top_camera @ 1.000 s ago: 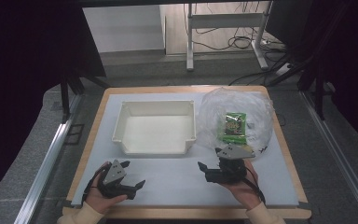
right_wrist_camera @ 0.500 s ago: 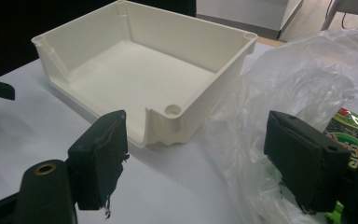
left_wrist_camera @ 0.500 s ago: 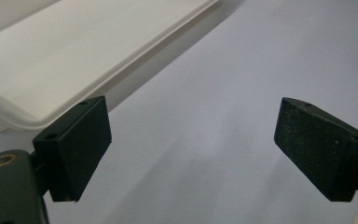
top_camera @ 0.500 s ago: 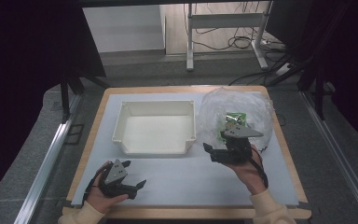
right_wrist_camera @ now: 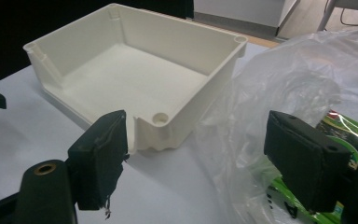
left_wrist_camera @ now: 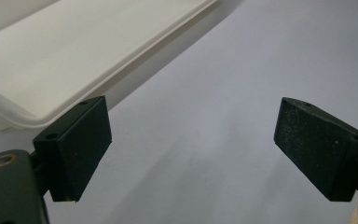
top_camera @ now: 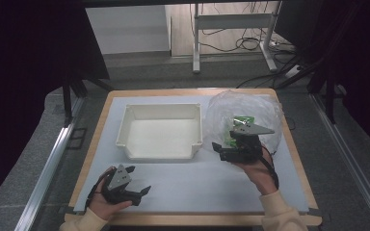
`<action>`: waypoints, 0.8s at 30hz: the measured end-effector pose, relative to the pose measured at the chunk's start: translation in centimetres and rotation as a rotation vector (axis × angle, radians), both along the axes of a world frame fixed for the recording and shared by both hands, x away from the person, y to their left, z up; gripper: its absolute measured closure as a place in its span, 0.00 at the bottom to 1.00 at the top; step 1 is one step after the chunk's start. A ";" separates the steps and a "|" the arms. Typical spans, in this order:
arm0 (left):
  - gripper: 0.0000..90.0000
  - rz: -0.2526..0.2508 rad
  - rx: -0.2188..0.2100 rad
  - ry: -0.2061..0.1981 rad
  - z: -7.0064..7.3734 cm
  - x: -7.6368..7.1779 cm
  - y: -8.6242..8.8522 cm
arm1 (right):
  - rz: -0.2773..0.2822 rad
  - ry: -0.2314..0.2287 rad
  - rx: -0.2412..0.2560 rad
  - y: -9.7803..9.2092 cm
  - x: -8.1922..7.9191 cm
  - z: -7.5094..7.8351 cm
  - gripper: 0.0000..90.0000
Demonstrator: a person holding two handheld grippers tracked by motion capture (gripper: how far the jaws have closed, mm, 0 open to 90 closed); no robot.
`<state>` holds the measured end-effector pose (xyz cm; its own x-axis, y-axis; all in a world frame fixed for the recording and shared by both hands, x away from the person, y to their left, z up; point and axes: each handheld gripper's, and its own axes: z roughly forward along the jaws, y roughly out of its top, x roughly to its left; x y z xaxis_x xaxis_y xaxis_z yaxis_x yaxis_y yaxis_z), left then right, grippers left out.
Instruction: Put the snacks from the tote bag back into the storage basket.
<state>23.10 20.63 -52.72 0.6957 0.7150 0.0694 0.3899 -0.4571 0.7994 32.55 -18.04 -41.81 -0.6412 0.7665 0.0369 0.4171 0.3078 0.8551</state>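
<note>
Reaching toward the clear plastic bag at the far right of the table, the right gripper has its jaws wide apart at the bag's near-left edge; a green packet lies inside the film; the white bin sits just left of it; the left gripper rests near left, jaws also apart; closing now may pinch only loose film, so the packet could slip free.

Looks like a lab or test room around me: wood-edged work surface on grey floor, metal rails at nine and three, cables under a metal desk frame at twelve.
</note>
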 end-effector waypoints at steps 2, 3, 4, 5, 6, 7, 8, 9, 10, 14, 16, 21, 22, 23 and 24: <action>0.12 -0.003 0.000 0.000 0.0 0.0 0.0 | -0.003 0.006 -0.001 -0.2 0.2 0.0 0.25; 0.12 -0.003 -0.001 -0.001 0.0 0.0 0.0 | -0.008 0.007 -0.001 -0.3 0.3 0.1 0.25; 0.12 -0.002 -0.001 -0.002 0.0 0.0 0.0 | -0.017 0.007 0.000 -0.6 0.5 0.2 0.25; 0.12 -0.002 -0.001 -0.002 0.0 0.0 0.0 | -0.017 0.007 0.000 -0.6 0.5 0.2 0.25; 0.12 -0.002 -0.001 -0.002 0.0 0.0 0.0 | -0.022 0.007 0.001 -0.7 0.7 0.2 0.25; 0.12 -0.001 -0.001 -0.003 0.0 0.0 0.0 | -0.026 0.007 0.000 -0.9 0.8 0.3 0.25; 0.12 -0.001 -0.001 -0.003 0.0 0.0 0.0 | -0.036 0.005 0.003 -1.1 1.0 0.4 0.25; 0.12 -0.001 -0.001 -0.003 0.0 0.0 0.0 | -0.036 0.005 0.003 -1.1 1.0 0.4 0.25; 0.12 -0.001 -0.002 -0.002 0.0 0.0 0.0 | -0.040 0.004 0.002 -1.2 1.1 0.4 0.25; 0.12 -0.002 -0.003 -0.001 0.0 0.0 0.0 | -0.056 0.006 0.001 -1.6 1.7 0.4 0.25; 0.12 -0.001 -0.001 -0.001 0.0 0.0 0.0 | -0.074 0.012 -0.004 -1.9 2.3 0.3 0.25; 0.12 0.000 -0.001 -0.004 0.0 -0.1 0.0 | -0.094 0.026 -0.009 -2.3 3.3 0.0 0.25; 0.12 0.000 -0.002 -0.005 0.1 -0.1 0.0 | -0.094 0.026 -0.009 -2.3 3.3 0.0 0.25; 0.12 0.000 -0.001 -0.005 0.1 -0.1 0.0 | -0.099 0.026 -0.010 -2.5 3.4 0.0 0.25; 0.12 0.000 -0.001 -0.005 0.1 -0.1 0.0 | -0.102 0.029 -0.009 -2.6 3.6 -0.1 0.25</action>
<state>23.05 20.66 -52.66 0.6957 0.7147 0.0719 0.3861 -0.4565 0.8016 36.14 -20.62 -41.88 -0.5589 0.8279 0.0471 0.4709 0.2702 0.8398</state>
